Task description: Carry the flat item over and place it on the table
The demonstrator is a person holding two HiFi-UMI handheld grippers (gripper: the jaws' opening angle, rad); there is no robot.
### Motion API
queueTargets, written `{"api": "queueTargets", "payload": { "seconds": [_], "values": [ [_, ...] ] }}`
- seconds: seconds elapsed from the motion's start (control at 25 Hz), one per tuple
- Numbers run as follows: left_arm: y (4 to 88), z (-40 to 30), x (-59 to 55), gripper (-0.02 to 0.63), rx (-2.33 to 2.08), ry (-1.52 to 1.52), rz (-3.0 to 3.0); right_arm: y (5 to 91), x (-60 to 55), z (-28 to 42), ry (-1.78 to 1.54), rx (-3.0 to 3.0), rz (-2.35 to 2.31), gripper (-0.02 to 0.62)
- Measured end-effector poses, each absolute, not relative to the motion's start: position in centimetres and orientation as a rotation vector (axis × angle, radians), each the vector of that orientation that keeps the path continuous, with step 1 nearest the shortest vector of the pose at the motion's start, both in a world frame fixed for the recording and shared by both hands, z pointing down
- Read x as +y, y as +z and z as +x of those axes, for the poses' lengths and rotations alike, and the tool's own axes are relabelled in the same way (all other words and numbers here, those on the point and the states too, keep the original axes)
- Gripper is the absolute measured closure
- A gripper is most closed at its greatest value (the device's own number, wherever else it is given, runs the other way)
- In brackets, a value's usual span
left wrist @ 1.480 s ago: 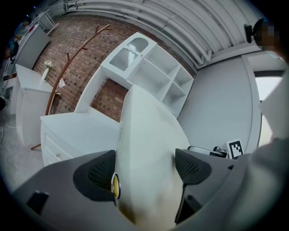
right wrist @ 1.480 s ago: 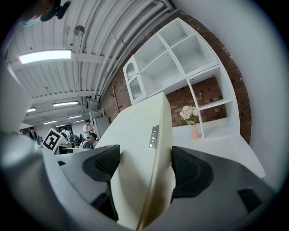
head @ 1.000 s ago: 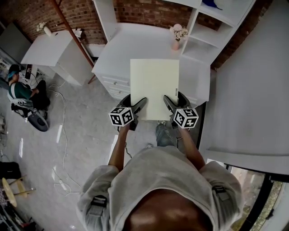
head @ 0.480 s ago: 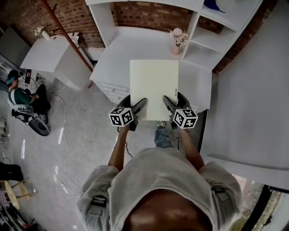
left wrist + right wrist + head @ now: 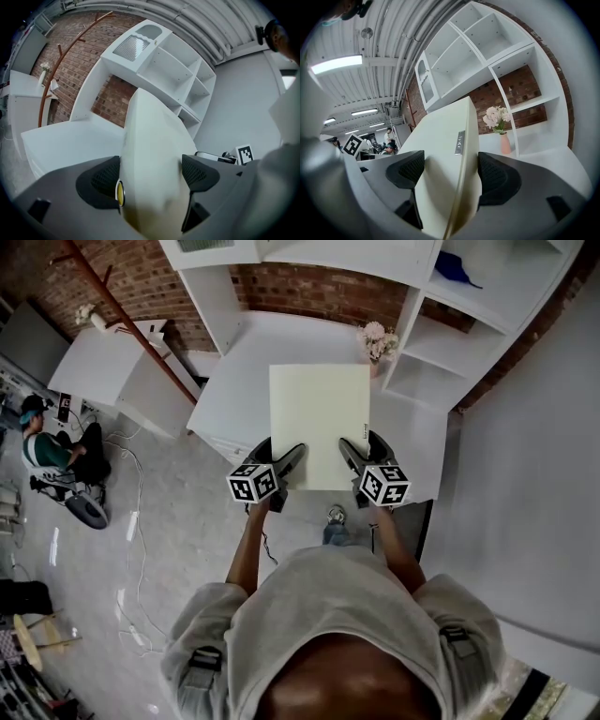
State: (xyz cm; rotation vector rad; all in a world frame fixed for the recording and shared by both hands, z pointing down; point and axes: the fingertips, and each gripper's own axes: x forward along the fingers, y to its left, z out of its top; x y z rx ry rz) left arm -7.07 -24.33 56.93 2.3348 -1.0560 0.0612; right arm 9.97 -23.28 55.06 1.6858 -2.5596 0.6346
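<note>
Both grippers are pinching the near edge of the flat item [image 5: 319, 423], a pale cream rectangular panel. The left gripper [image 5: 284, 461] is clamping it close to the near left corner, with the panel filling the gap between its jaws. The right gripper [image 5: 352, 456] is clamping it close to the near right corner, its pads pressing on either face just short of a small grey label [image 5: 460, 142]. The panel is being held roughly level in front of the person, in the air above the white table [image 5: 234, 381]. From the head view most of it is overlapping the tabletop, while its near edge is lying about over the table's front. A pink vase of flowers [image 5: 378, 337] is standing at the back of the table, near the panel's far right corner, and a white shelf unit [image 5: 459, 343] is rising beside it. The step in hand appears to be the carry, close to its end; the placing is not yet done. The next move is calling for an even lowering by both hands, keeping the far edge short of the vase, before the jaws are let apart.
</note>
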Motion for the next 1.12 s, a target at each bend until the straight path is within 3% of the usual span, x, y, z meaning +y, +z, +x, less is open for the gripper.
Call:
{"api": "queueTargets", "payload": {
  "seconds": [1.12],
  "values": [
    [57.6, -3.9, -38.6, 0.186, -1.239, 0.025, 2.230, 55.8, -40.3, 13.0, 0.641, -2.644, 1.472, 0.230]
  ]
}}
